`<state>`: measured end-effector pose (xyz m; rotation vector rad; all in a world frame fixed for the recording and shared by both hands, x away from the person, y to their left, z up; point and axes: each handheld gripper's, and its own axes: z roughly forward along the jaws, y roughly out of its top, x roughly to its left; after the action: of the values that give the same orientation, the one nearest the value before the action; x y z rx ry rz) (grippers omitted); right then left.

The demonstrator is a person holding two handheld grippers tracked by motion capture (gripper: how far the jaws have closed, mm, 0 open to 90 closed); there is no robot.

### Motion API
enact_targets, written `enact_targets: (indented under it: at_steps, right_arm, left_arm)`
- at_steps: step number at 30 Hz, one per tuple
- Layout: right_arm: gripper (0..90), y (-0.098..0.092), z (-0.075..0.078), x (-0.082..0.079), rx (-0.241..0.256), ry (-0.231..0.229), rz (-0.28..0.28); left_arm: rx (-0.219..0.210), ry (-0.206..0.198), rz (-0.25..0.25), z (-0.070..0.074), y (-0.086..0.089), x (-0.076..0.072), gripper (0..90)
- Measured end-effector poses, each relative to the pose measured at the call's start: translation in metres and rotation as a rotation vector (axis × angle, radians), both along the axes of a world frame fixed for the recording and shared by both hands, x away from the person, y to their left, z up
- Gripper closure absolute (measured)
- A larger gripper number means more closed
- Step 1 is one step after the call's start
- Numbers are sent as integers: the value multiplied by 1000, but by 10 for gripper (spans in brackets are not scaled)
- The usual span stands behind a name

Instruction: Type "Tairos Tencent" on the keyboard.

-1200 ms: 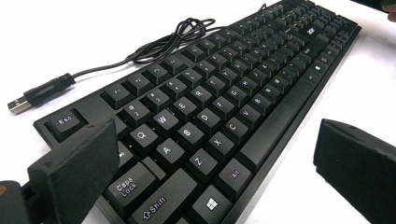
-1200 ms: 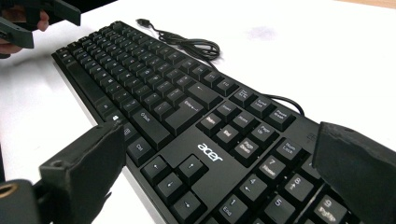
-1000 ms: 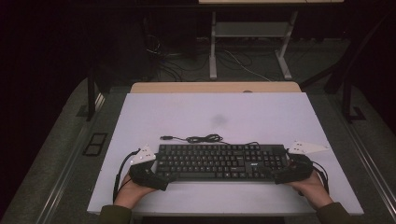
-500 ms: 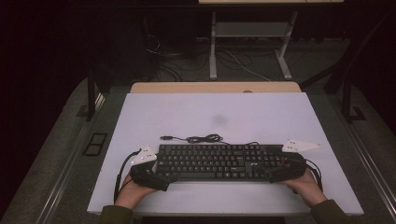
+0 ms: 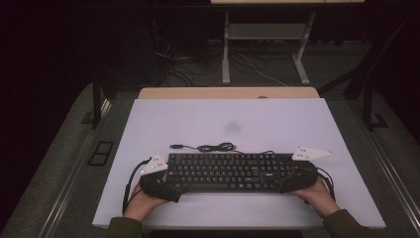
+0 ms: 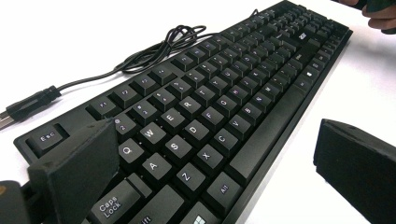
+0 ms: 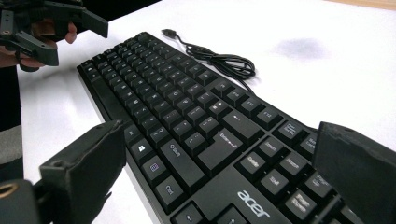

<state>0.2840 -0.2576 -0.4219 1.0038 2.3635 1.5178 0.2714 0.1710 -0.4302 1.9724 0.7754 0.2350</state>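
One flat black plastic keyboard (image 5: 230,172) with white lettering is seen lying on the near half of the white table top (image 5: 228,121), its long axis running from the person's left to right, parallel to the near edge. The key legends are turned toward the person, with the Esc key at the left end and the number pad at the right end. One thin black cable (image 5: 214,147) is attached to the far edge of the keyboard and lies in a loose coil just behind it, ending in a single plug (image 5: 175,146) pointing left. Two grippers are counted, one at each end. The left gripper (image 6: 219,168) is held with its jaws spread wide, one over the keys at the left end and the other above the bare table before the near edge; nothing is clamped. The right gripper (image 7: 219,172) is likewise held agape, its jaws straddling the right end, one beside the near edge, the other over the number pad.
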Motion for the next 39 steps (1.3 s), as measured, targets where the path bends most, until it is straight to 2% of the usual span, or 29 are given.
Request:
enact_targets:
  at_steps: [21, 25, 28, 35, 39]
  right_arm:
    - [28, 18, 1, 11, 12, 12, 17]
    - [61, 22, 2, 13, 12, 4, 24]
    - [141, 24, 3, 14, 17, -1, 38]
    - [215, 31, 4, 17, 18, 0, 56]
    - [312, 36, 2, 20, 15, 5, 73]
  left_arm:
    - [-10, -3, -4, 1, -4, 4, 0]
    - [-11, -4, -4, 1, -5, 4, 0]
    - [-10, -4, -5, 1, -5, 5, 0]
    - [-9, -4, -4, 1, -5, 5, 0]
    - [-12, -3, -2, 1, -5, 5, 0]
